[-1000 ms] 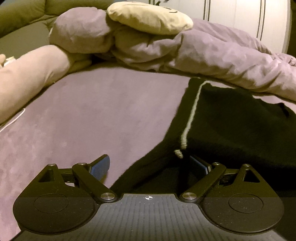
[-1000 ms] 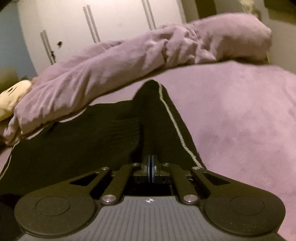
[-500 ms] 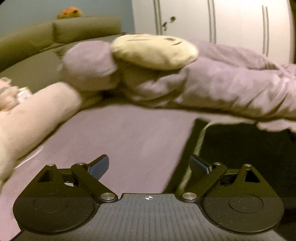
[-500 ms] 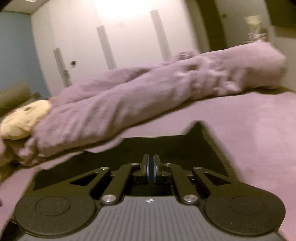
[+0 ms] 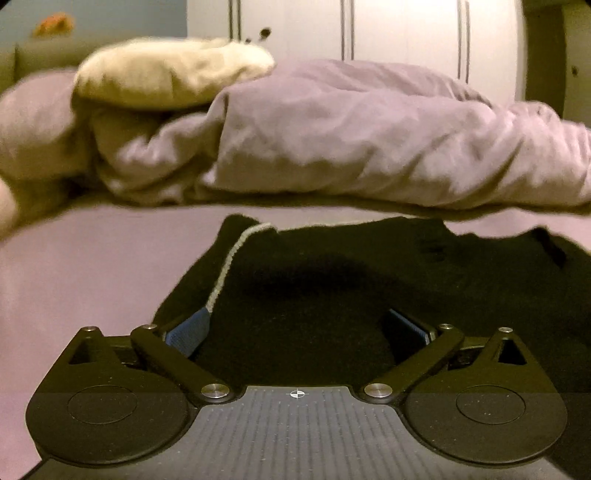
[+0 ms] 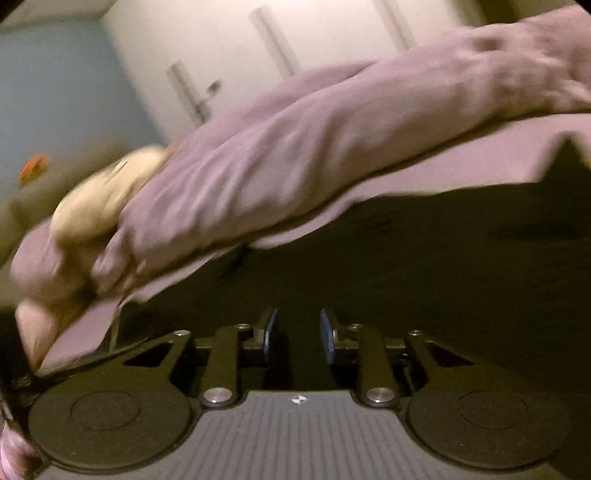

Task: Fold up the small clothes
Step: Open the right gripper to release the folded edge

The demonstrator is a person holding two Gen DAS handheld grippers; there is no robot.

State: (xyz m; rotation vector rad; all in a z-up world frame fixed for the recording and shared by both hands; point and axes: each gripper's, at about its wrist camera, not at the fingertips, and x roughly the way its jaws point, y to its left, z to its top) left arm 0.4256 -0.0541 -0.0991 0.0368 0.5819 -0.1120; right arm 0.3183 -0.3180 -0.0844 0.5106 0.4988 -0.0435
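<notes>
A black garment (image 5: 369, 280) with a thin white stripe (image 5: 229, 258) along its left edge lies flat on the purple bed sheet (image 5: 92, 266). My left gripper (image 5: 297, 328) hovers low over its near part. Its jaws stand wide and are still opening, with cloth below them but nothing pressed by the blue pads (image 5: 188, 332). In the right wrist view the same black garment (image 6: 443, 258) fills the lower right. My right gripper (image 6: 298, 332) sits over it, jaws a little apart and opening, and no cloth shows pinched between them.
A crumpled purple duvet (image 5: 369, 140) lies across the bed just beyond the garment, with a cream cushion (image 5: 166, 77) on its left end. White wardrobe doors (image 5: 399, 33) stand behind. In the blurred right wrist view the duvet (image 6: 295, 147) runs diagonally.
The left gripper has swung right, from bare sheet to over the garment. The right gripper's jaws have parted from shut. Its view has swung left and tilted, so the garment's pointed corner sits far right.
</notes>
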